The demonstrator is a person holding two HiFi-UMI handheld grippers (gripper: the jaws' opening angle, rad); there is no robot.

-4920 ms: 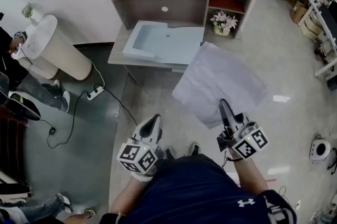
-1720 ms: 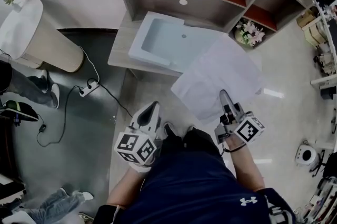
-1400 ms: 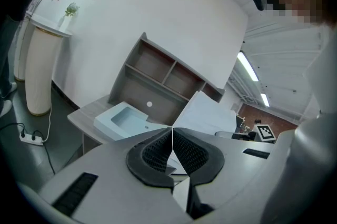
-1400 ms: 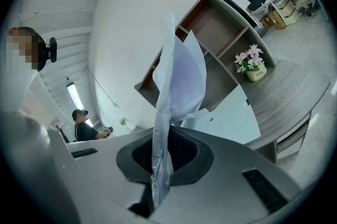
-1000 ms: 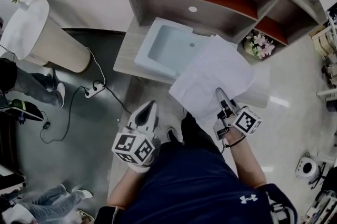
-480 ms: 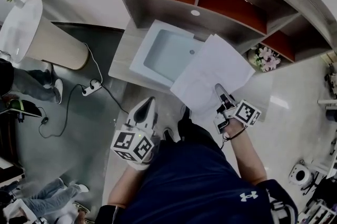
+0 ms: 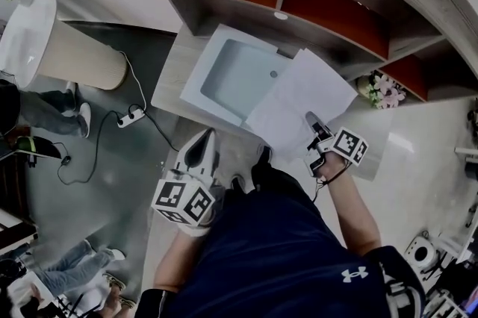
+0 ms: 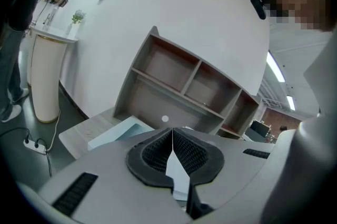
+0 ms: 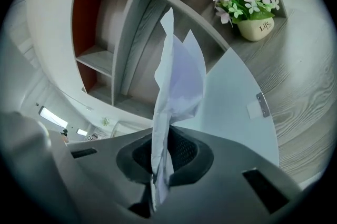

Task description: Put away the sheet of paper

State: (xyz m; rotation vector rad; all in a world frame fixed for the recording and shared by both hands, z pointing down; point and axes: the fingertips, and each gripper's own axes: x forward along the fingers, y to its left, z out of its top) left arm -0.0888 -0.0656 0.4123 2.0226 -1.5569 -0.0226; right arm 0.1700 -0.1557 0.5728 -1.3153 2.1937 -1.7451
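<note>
1. So, the right gripper [image 7: 313, 119] is clamped on the near edge of the sheet of paper [image 7: 302, 96]. In the right gripper view its jaws are pressed together on the sheet, which is crumpled right at the pinch.
2. From the head view, the sheet is spread out in front of that gripper. It lies in the air over the right edge of the light blue tray [image 7: 224, 78] and the wooden desk [image 7: 173, 78].
3. Its long axis seems to slant from the near-left corner up to the far corner. That far corner points at the back of the shelf unit [image 7: 336, 10].
4. The right gripper view gives a totally different read. There the sheet of paper [image 9: 178, 73] is nearly edge-on, a tall strip rising from the right gripper [image 9: 158, 161], tip aimed at a shelf divider.
5. That view also shows the flower pot [image 9: 255, 27] close enough to read "Life" on it. In the head view the flower pot [image 7: 382, 90] is just a small blob right of the sheet.
6. The left gripper [image 7: 203, 143] hangs low, near the desk's front edge and well left of the sheet.
7. In its own view the left gripper [image 8: 172, 139] is closed tip to tip, gripping nothing. Past it are the tray [image 8: 113, 133] and the shelf unit [image 8: 184, 86].
</note>
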